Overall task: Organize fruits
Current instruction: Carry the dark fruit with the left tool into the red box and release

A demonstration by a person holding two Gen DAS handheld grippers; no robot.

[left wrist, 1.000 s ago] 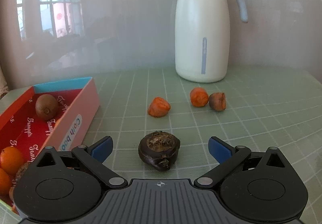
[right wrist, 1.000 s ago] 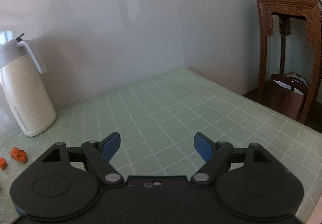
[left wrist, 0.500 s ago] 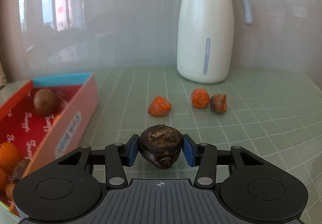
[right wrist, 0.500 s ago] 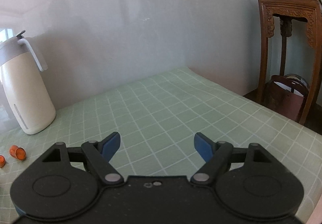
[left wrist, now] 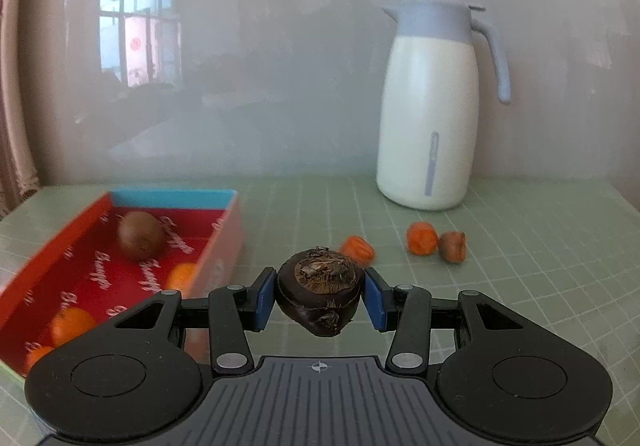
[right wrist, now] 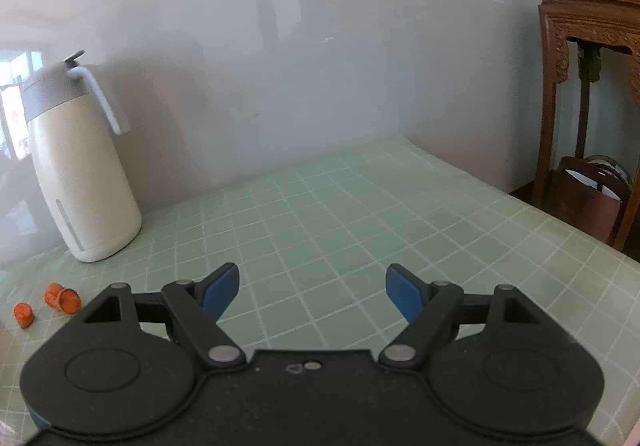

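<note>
The left gripper (left wrist: 320,296) jaws are clamping the dark fruit (left wrist: 321,290); the red box (left wrist: 120,258) is lying left of them (right gripper (right wrist: 313,290) jaws gaping, empty).

One dark fruit (left wrist: 321,290), one kiwi (left wrist: 140,234), one red box (left wrist: 224,242), one jug (left wrist: 430,113), two tongs (left wrist: 321,296) (right wrist: 313,288)

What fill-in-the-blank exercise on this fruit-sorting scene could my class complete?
1. The left tongs grip a dark ___ fruit.
2. The right tongs hold ___.
3. The kiwi lies in the ___ box.
4. The jug has a ___ handle.

Missing words: round; nothing; red; blue
</note>
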